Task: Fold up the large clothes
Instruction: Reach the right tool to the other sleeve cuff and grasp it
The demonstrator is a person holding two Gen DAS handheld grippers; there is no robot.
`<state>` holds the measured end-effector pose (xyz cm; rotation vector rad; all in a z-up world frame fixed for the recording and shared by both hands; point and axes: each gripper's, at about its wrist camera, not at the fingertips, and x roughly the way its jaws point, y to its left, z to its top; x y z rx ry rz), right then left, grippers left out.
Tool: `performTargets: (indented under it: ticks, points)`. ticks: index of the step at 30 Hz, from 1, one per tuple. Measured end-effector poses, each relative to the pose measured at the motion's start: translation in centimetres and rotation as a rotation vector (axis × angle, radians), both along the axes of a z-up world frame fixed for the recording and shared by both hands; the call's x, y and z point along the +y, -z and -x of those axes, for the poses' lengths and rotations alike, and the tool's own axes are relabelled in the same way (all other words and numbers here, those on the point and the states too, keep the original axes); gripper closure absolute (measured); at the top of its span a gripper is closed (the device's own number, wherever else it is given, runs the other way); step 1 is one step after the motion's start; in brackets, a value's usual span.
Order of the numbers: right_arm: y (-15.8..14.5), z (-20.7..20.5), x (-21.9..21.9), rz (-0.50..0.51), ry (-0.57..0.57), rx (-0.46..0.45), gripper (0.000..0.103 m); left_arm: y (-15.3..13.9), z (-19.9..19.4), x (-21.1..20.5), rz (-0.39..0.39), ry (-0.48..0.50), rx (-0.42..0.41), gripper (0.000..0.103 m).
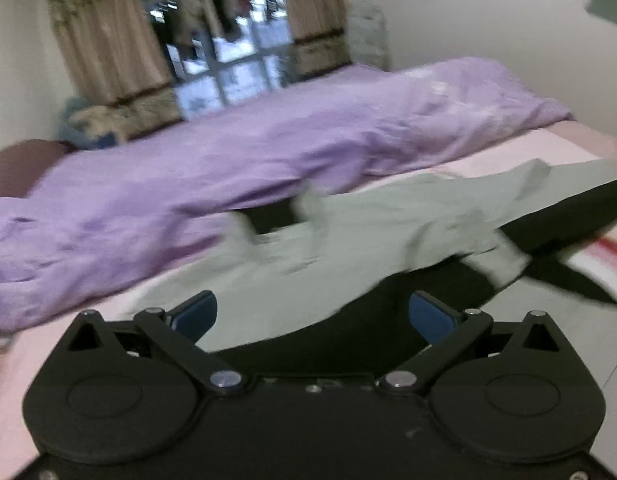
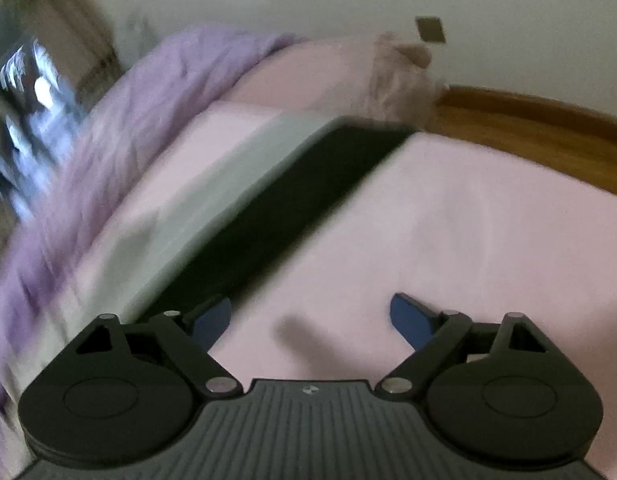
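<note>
Bed (image 1: 508,152) with pink sheet; purple duvet (image 1: 228,152) on it. Behind the bed: curtained window (image 1: 228,60), white walls (image 1: 468,20).

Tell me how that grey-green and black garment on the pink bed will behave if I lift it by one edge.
The grey-green and black garment will probably flop and drape, since it lies creased. Being large, it would likely trail on the pink sheet.

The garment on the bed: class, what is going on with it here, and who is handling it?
A person holds two grippers over a bed with a pink sheet. A grey-green and black garment lies spread on it, beside a bunched purple duvet. The left gripper and the right gripper are both open with nothing between the fingers, so the garment lies free. How far the folding has got cannot be told.
</note>
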<state>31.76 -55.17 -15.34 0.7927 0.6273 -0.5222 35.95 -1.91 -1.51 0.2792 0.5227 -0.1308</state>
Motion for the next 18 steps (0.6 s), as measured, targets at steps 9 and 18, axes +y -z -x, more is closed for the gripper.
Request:
performTargets:
  ticks: [9, 18]
  points:
    - [1.3, -7.3, -3.3, 0.031, 0.072, 0.027, 0.096, 2.2, 1.0, 7.2, 0.162, -0.104, 0.019, 0.000]
    - [-6.0, -7.2, 5.0, 0.194, -0.271, -0.274, 0.100, 4.3, -1.3, 5.8, 0.183, -0.087, 0.039, 0.000]
